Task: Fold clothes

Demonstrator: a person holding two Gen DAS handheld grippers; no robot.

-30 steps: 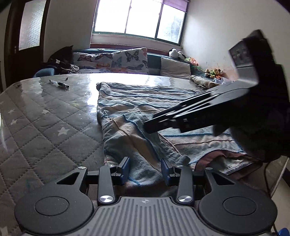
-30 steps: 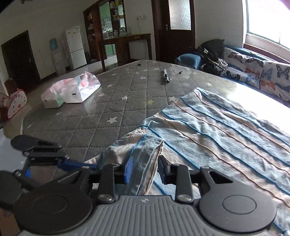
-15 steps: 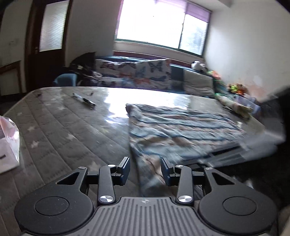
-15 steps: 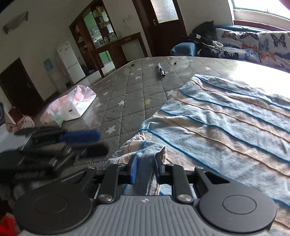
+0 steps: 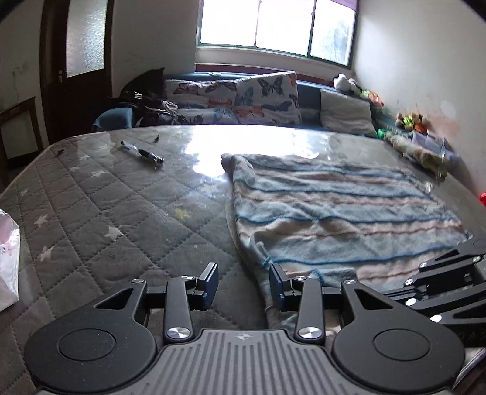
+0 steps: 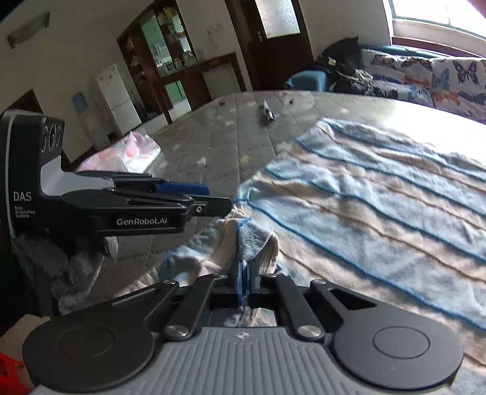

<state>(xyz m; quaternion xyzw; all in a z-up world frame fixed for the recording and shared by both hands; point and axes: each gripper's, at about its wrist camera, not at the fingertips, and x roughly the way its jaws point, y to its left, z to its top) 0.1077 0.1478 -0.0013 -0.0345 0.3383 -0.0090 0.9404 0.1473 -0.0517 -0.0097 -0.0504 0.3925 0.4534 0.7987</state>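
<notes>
A striped blue-and-beige garment (image 5: 340,212) is spread flat over the right half of a grey quilted mattress (image 5: 100,212) printed with small stars, its near corner bunched into a raised fold. That fold is clamped between the closed fingers of the right gripper (image 6: 244,282), as seen in the right wrist view. The left gripper (image 5: 244,281) is held with its jaws spread apart, nothing between them, at the garment's near left edge; its right pad lies just beside the cloth.

A pink-and-white plastic bag (image 6: 124,152) rests at the mattress's far left edge; its contents cannot be made out. A dark pen (image 5: 142,153) lies on the mattress well apart from the garment. Behind the mattress, butterfly-print cushions (image 5: 237,97) are lined up on a blue sofa under a bright window (image 5: 273,25). A dark wooden door (image 5: 79,60) is set in the left wall, and a white refrigerator (image 6: 112,97) stands beyond.
</notes>
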